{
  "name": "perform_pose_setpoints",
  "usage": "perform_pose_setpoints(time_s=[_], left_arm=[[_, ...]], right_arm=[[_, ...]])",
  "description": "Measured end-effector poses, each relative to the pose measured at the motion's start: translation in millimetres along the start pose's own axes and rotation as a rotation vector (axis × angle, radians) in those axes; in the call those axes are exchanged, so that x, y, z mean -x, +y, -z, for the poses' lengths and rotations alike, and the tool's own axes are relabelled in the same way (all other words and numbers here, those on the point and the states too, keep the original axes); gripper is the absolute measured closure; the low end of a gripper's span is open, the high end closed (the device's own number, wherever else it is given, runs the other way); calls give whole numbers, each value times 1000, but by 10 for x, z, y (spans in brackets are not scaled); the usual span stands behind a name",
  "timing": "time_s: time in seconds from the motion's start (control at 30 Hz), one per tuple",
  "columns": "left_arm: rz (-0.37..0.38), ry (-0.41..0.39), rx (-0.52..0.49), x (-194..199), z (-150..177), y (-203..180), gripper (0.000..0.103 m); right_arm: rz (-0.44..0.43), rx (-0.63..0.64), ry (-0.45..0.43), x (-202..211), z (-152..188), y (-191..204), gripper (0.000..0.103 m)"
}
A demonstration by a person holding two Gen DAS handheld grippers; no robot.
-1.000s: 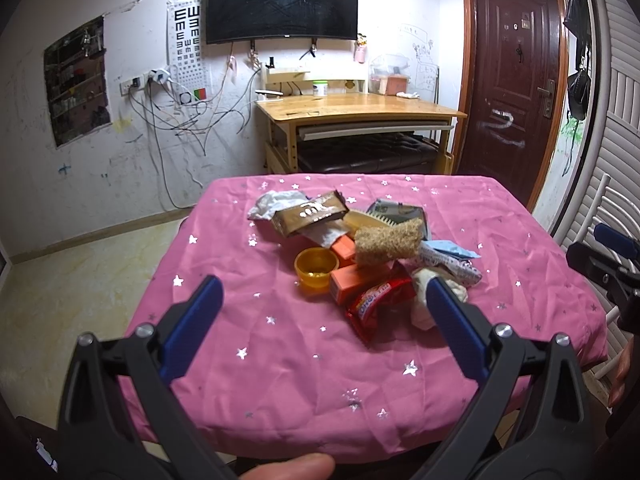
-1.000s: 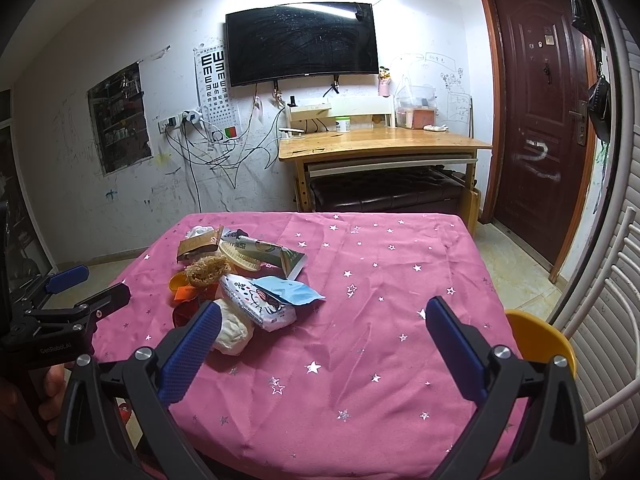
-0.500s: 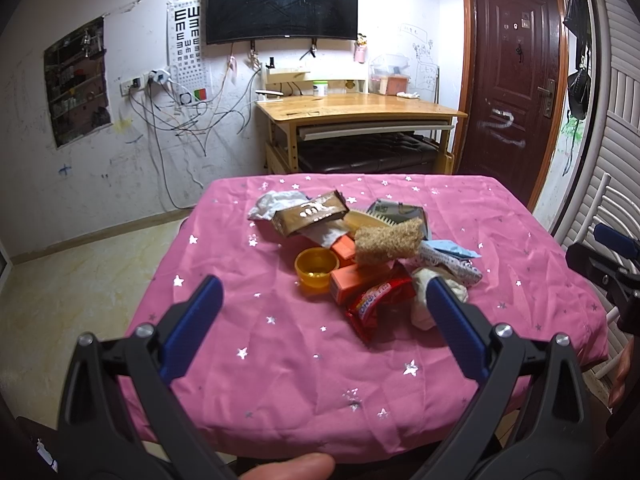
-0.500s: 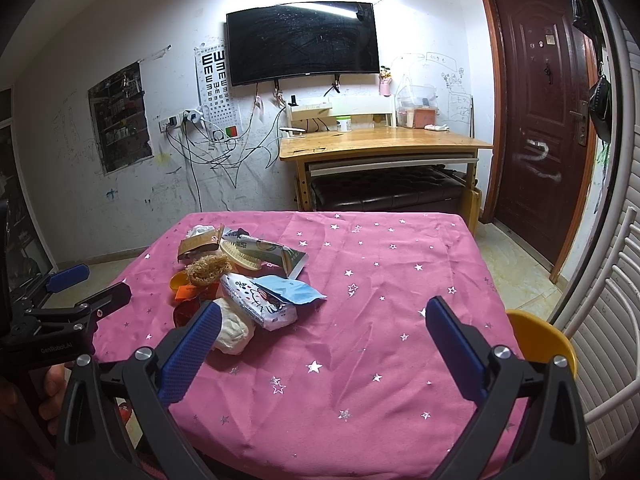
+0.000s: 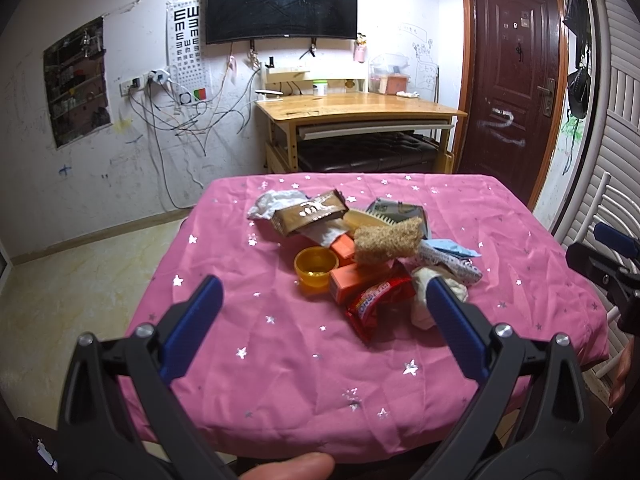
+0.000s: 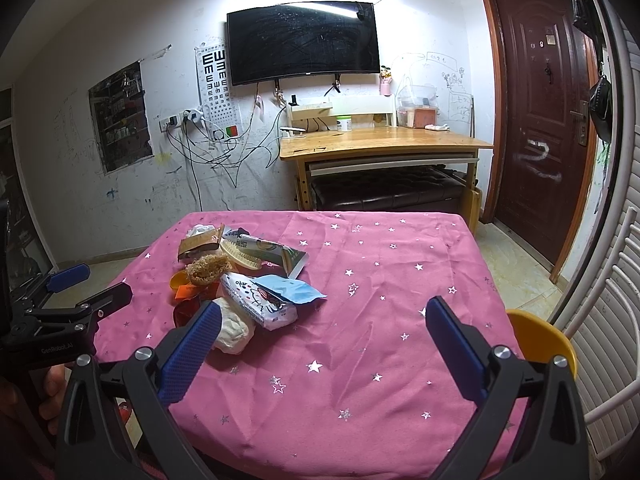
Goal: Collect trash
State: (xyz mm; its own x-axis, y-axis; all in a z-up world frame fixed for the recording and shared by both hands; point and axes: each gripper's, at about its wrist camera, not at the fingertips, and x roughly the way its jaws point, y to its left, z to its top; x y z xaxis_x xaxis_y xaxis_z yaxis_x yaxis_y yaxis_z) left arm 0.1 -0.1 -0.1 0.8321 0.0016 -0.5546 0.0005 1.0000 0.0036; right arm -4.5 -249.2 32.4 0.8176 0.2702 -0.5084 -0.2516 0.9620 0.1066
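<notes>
Behind the trash pile [image 5: 372, 248] stand a desk [image 5: 360, 108] and door [image 5: 512, 76].

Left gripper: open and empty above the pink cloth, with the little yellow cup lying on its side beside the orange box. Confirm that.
One detail is wrong. The yellow cup stands upright, mouth up, not on its side; the left wrist view shows this. The rest holds: the left gripper is open and empty above the pink cloth, and the cup sits beside the orange box.
</notes>
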Motion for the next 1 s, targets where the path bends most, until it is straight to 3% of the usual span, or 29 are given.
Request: perform_pose_setpoints(time_s=[0.53,0.63,0.87,1.0], left_arm=[[-1,13,1,-68,22,12,6],[32,16,14,-82,14,50,6],[168,41,-13,-179,45,32,6],[153,81,-39,-373,56,-1,6]], right_arm=[[-17,-3,18,-127,-2,-46,7],[-36,4,25,-193,12,-25,7],[-147,82,82,-408,-19,54,7],[-234,121,114,-572,-54,120,8]])
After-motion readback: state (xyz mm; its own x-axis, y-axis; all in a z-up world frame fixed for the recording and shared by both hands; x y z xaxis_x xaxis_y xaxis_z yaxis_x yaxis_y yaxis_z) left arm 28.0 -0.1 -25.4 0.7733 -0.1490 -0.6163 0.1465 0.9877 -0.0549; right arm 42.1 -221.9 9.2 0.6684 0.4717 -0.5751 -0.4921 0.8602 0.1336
